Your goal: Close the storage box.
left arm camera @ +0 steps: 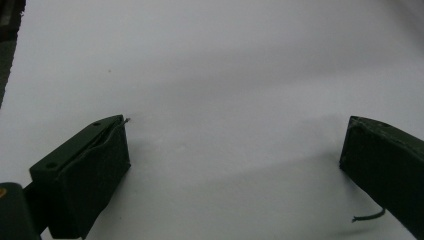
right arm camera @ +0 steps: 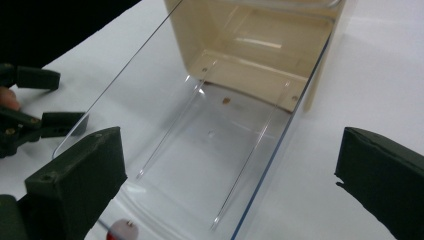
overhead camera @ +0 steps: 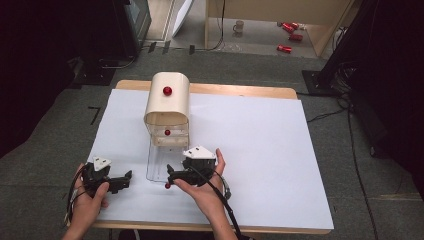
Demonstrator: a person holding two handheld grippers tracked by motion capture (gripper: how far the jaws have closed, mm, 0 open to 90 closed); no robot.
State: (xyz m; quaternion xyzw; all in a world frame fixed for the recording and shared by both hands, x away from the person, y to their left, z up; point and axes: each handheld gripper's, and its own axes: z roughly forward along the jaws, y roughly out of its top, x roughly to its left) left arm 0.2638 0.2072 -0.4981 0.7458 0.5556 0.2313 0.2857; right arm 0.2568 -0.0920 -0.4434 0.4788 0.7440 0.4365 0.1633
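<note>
A cream box (overhead camera: 167, 102) with a rounded top and a red knob (overhead camera: 167, 91) stands on the white-covered table (overhead camera: 260, 150). Its clear door (overhead camera: 157, 165) lies flat on the table in front of it, and a second red knob (overhead camera: 168, 185) sits at the door's near end. My right gripper (overhead camera: 170, 177) is open just over that end. In the right gripper view its jaws (right arm camera: 230, 170) straddle the clear door (right arm camera: 200, 150), with the knob (right arm camera: 120, 231) low by the left jaw and nothing gripped. My left gripper (overhead camera: 126, 181) rests open at the front left, with bare white sheet between its jaws (left arm camera: 235, 155).
The box's cream inside (right arm camera: 250, 45) looks bare. Beyond the table's wooden far edge (overhead camera: 240, 91), a mug (overhead camera: 239, 26) and red cans (overhead camera: 290, 30) lie on the floor. Black stands and cables (overhead camera: 345, 75) flank the table. Open white sheet spreads to the right.
</note>
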